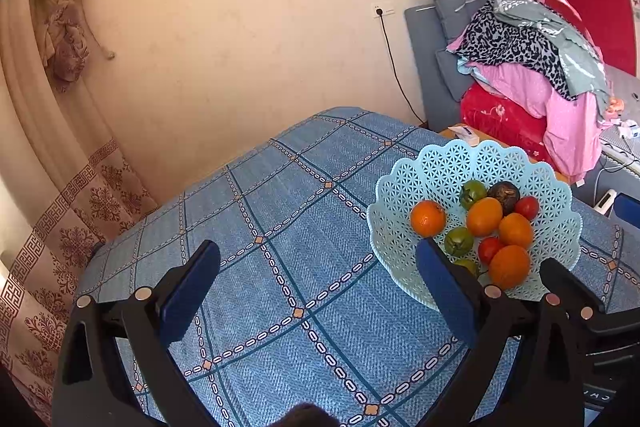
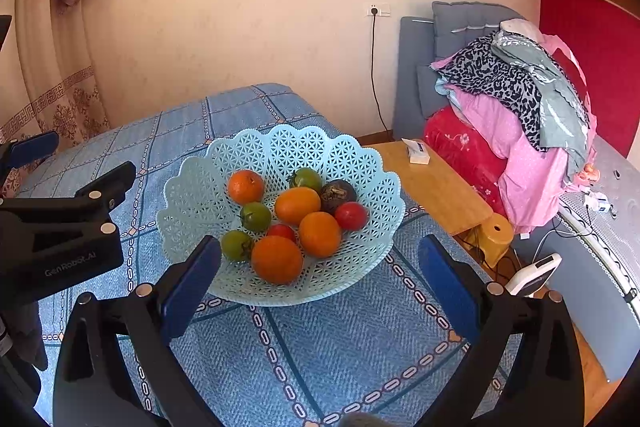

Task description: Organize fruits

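The only writing I can read is "GenRobot.AI", printed in pale letters on the black body of the left hand-held gripper (image 1: pixel 318 285) where it shows at the left of the right wrist view. A small white box (image 2: pixel 416 151) on the wooden side table (image 2: pixel 440 187) has blue print too small to read.

A pale blue plastic lattice basket with a scalloped rim (image 2: pixel 200 195) sits on the surface covered by a blue cloth with a chain-link grid pattern (image 2: pixel 328 347), near its right edge and close to the side table. Inside lie four oranges: the nearest large orange (image 2: pixel 277 259), one behind it to the right (image 2: pixel 320 233), one in the middle (image 2: pixel 297 205), and a smaller one at the back left (image 2: pixel 245 186). Three green tomatoes (image 2: pixel 256 216) are scattered among them, along with two red tomatoes (image 2: pixel 351 215) and one dark purplish round fruit (image 2: pixel 338 195) at the back right. The fruits touch one another in a loose heap.

The left hand-held gripper hangs over bare cloth just left of the basket, its blue-padded jaws spread wide and holding nothing. The right hand-held gripper (image 2: pixel 320 285) hovers at the basket's near rim, jaws likewise wide apart and empty, the nearest orange framed between them.
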Motion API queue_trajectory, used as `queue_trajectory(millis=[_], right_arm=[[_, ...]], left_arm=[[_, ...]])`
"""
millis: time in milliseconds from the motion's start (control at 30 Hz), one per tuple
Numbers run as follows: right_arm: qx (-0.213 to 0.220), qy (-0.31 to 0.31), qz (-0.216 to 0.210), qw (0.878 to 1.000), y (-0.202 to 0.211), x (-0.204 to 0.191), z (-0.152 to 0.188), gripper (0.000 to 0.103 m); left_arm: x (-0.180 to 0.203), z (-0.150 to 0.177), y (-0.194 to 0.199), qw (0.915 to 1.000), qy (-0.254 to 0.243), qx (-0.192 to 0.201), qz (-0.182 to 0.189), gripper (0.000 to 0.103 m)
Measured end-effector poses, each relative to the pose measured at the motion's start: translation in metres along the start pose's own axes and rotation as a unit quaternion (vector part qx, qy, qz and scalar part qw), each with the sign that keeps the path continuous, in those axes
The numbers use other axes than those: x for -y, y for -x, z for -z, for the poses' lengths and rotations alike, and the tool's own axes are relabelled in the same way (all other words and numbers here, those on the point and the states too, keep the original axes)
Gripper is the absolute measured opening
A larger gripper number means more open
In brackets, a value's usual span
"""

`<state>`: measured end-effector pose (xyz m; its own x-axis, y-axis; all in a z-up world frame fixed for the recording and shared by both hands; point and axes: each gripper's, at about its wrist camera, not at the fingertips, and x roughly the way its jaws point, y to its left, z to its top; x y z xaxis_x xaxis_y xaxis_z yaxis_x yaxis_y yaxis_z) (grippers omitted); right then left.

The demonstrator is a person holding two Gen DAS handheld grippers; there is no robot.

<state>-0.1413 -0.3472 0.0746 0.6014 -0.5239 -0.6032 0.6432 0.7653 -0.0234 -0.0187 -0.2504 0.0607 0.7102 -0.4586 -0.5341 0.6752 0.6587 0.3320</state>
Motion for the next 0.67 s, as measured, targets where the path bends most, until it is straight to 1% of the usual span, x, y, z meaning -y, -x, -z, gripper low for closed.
queue_trajectory(millis=[133,267,367,533,667], right_arm=[[-0.003,-0.002,0.001,1.000,-0.002,0.001,0.001,0.100],[-0.007,-0.006,0.001,1.000,-0.004,0.002,0.001,0.100],[-0.008,-0.007,0.000,1.000,-0.004,0.003,0.002,0.100],[-0.010,-0.005,-0.010,1.000,-0.002,0.001,0.003,0.100],[-0.010,0.006,-0.035,0.999,0.000,-0.010,0.005,0.100]], left_arm=[[0.003,0.001,-0.001,1.0000,-0.007,0.003,-0.002,0.097],[0.007,0.002,0.004,0.9995,-0.020,0.021,-0.013,0.097],[0.009,0.001,0.005,0.9994,-0.022,0.023,-0.013,0.097],[0.005,0.002,0.001,0.9998,-0.011,0.004,-0.016,0.097],[-0.009,0.016,-0.003,0.9992,0.014,-0.023,-0.031,0.097]])
